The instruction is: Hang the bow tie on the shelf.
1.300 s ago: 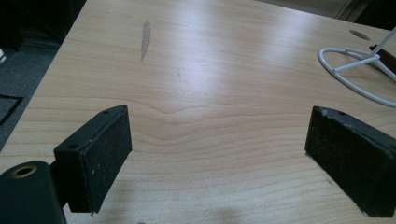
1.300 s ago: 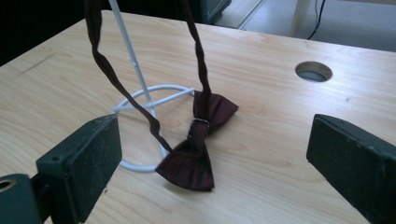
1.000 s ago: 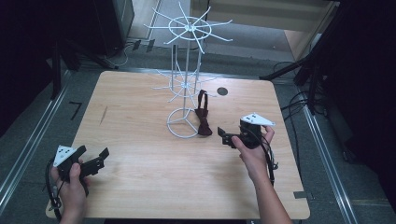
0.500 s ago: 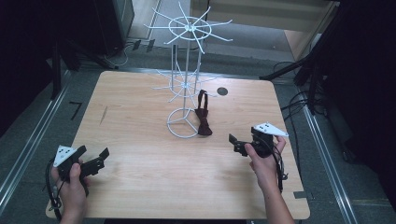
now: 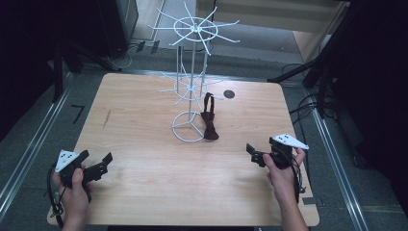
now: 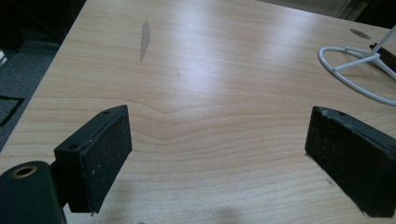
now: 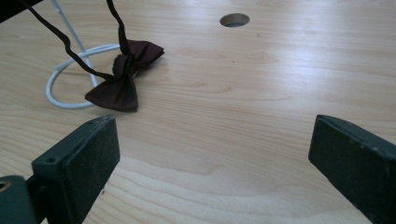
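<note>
The right gripper (image 5: 256, 155) has pulled back, wide open and empty like the left gripper (image 5: 98, 163), from the bow tie (image 5: 210, 126) hanging lengthwise down the rack (image 5: 192, 86).

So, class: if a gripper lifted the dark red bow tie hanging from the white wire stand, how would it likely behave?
The bow tie is probably floppy: its thin strap drapes in loose curves. It looks light for its size, being thin fabric. Pulling it sideways might drag or tip the wire stand, which looks tall, slender and ring-based, since the strap hangs from an arm.

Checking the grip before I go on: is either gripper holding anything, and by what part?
Nothing is held. The left gripper and right gripper are both open over bare table.
</note>
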A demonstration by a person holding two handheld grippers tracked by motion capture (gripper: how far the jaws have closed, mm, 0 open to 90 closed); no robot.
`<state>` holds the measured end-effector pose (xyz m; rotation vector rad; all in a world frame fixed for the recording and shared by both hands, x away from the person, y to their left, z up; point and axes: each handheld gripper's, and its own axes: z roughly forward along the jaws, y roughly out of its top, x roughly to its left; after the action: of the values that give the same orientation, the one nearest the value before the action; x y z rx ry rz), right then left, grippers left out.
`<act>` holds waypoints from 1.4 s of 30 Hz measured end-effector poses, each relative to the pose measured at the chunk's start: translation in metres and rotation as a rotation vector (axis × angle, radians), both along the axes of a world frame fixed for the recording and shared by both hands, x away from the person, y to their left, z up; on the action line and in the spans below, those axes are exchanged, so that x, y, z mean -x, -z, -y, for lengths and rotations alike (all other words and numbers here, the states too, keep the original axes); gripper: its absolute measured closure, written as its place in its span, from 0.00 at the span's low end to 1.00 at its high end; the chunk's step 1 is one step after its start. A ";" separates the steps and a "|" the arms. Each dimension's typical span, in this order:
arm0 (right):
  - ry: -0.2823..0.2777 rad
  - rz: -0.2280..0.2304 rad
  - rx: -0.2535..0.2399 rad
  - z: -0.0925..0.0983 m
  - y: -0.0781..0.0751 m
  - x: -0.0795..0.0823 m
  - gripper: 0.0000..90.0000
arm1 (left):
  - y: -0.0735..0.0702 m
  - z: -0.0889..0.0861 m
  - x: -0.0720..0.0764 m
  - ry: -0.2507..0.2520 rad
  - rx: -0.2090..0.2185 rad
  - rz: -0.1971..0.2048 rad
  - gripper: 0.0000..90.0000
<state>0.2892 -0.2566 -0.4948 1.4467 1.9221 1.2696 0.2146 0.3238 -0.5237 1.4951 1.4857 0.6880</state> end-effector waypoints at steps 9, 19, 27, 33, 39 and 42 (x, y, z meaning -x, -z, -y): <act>0.043 -0.006 -0.005 0.021 0.009 0.010 0.02 | 0.000 0.000 0.000 0.001 -0.003 0.002 0.09; 0.086 -0.012 -0.015 0.043 0.016 0.020 0.02 | 0.000 0.000 0.000 0.001 -0.005 0.003 0.09; 0.127 -0.016 -0.023 0.060 0.023 0.027 0.02 | 0.000 0.001 0.001 -0.001 -0.005 0.003 0.09; 0.155 -0.020 -0.026 0.073 0.028 0.034 0.02 | 0.000 0.001 0.001 -0.002 -0.005 0.004 0.09; 0.180 -0.026 -0.027 0.086 0.033 0.041 0.02 | 0.000 0.001 0.001 -0.001 -0.004 0.004 0.09; 0.195 -0.034 -0.023 0.093 0.035 0.046 0.03 | 0.000 0.002 0.001 0.001 -0.008 0.006 0.09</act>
<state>0.2436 -0.3495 -0.5300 1.6326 1.7426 1.1884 0.2132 0.3222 -0.5236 1.4986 1.4798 0.6981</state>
